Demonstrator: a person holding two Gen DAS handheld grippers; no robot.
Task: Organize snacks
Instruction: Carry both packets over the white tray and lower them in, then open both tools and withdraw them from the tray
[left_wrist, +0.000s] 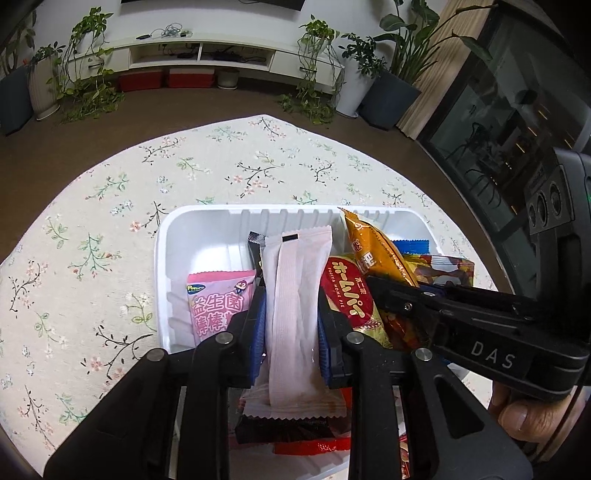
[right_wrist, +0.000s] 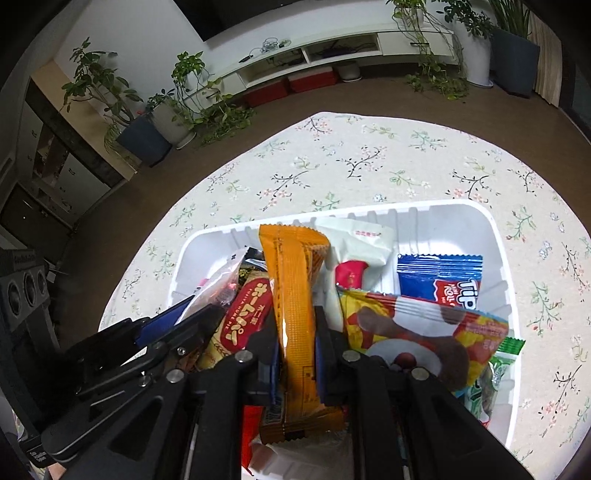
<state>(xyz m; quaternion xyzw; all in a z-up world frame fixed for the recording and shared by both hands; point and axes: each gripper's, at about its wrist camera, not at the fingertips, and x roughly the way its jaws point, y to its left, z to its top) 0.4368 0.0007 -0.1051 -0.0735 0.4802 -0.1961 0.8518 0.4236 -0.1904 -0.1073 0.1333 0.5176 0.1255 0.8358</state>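
Trays: one white tray on the desk.
Left gripper: tilted down, jaws gripping one pale pink packet.
Right gripper: tilted down, jaws gripping one orange packet.

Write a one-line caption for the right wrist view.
Right gripper clamps an orange snack packet above the white tray.

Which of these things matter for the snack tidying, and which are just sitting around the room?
Part of the job:
- white tray
- pale pink packet, in the left tool
- orange packet, in the right tool
- other snacks in the tray

Just around:
- floral tablecloth
- potted plants
- TV shelf
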